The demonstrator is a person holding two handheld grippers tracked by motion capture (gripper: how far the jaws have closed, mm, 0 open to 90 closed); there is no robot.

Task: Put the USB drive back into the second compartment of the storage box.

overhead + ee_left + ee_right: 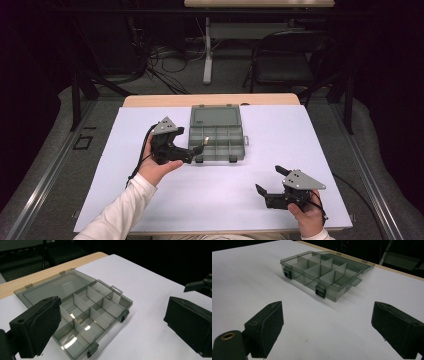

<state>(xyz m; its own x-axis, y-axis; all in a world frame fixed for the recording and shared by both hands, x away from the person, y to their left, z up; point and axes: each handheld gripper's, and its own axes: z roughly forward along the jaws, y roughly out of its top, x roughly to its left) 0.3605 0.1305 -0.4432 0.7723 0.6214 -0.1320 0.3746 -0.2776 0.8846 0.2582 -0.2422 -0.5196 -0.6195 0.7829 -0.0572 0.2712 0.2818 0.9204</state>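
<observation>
A smoky grey plastic organiser box (218,157) lies in the middle of the white sheet (280,135), its lid (216,116) folded flat behind it and its compartments empty. My left gripper (193,150) is at the box's front left corner and points right toward it. In the left gripper view its jaws stand wide apart with nothing between the pads, and the box (96,315) lies just beyond them. My right gripper (268,179) rests near the front right of the sheet, open and empty. In the right gripper view the box (309,277) sits well ahead of the right gripper (328,315).
The table's wooden edge (210,100) shows behind the sheet. Past it stand a folding chair (280,65), a table leg (207,50) and cables on the floor. One jaw of the right gripper (198,285) shows at the far right of the left gripper view.
</observation>
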